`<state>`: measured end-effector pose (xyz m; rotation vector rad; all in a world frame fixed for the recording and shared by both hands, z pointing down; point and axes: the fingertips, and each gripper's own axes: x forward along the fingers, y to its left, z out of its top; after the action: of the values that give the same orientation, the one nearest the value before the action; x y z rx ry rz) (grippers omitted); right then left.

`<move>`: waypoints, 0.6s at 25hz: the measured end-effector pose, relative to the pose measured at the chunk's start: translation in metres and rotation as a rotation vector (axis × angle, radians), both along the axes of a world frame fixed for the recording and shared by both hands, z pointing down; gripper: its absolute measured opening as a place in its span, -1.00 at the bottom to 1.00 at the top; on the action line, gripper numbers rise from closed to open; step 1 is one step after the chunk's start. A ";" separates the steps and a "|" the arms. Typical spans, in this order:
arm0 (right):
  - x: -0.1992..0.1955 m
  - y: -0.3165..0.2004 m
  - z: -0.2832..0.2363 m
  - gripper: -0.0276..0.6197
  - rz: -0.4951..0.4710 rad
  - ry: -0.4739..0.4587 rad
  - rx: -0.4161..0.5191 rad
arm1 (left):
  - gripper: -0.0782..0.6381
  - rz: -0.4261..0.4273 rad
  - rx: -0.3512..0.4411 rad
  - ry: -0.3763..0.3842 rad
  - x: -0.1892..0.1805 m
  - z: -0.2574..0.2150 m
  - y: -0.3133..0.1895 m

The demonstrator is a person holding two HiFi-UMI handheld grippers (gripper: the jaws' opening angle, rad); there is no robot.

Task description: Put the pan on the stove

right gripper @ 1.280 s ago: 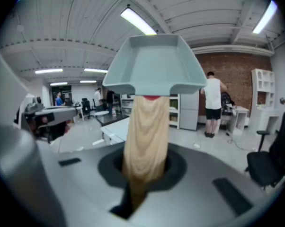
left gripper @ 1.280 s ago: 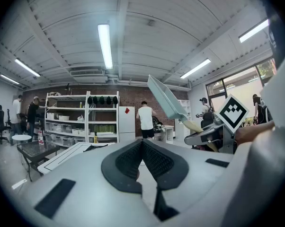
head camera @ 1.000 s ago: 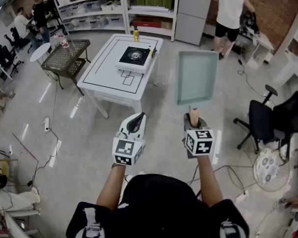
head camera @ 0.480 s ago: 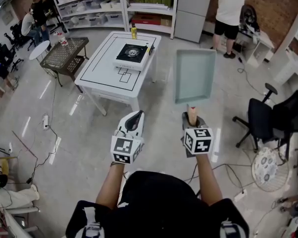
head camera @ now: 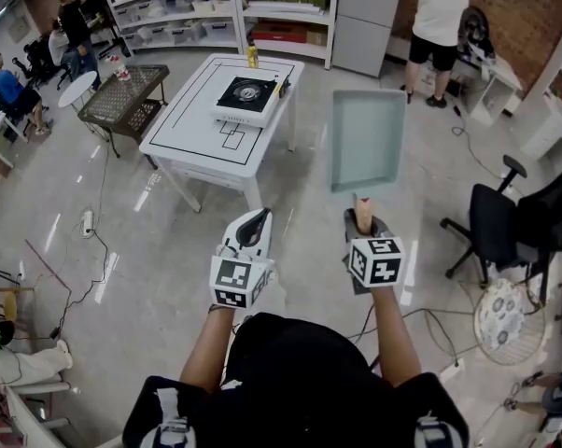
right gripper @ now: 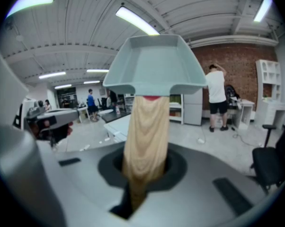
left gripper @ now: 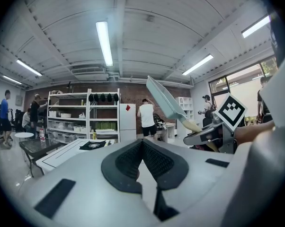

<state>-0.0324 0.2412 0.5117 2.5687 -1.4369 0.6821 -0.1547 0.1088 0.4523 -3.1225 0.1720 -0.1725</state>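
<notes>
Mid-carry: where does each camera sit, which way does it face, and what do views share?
Head view: on the person's head, facing forward and steeply down at table and stove; arms, left gripper and right gripper show.
Left gripper view: on left gripper, facing along its shut, empty jaws toward shelves; right gripper shows at right.
Right gripper view: on right gripper, facing along jaws shut on the handle of the pan; left gripper shows at left.
Shared: pan in all three; stove in head and left gripper views.

The right gripper (right gripper: 143,176) is clamped on the wooden handle (right gripper: 146,126) at frame centre. The pale green pan (right gripper: 154,67) extends upward from the handle. The left gripper (right gripper: 45,121) appears at centre left.
</notes>
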 end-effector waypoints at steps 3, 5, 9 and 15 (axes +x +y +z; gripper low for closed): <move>0.006 -0.004 0.003 -0.78 -0.010 -0.002 -0.001 | -0.71 -0.001 0.008 -0.002 0.009 0.002 -0.003; 0.009 -0.007 0.006 -0.78 -0.018 0.001 -0.007 | -0.71 0.002 0.010 -0.003 0.015 0.003 -0.005; 0.019 -0.022 0.006 -0.78 -0.030 0.009 -0.007 | -0.71 0.008 0.018 0.004 0.031 0.001 -0.016; 0.047 -0.058 0.012 -0.78 -0.048 -0.004 -0.009 | -0.71 0.003 0.028 0.009 0.061 0.002 -0.049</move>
<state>0.0142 0.1829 0.5234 2.5185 -1.4883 0.6860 -0.0941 0.0595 0.4541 -3.0964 0.1690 -0.1540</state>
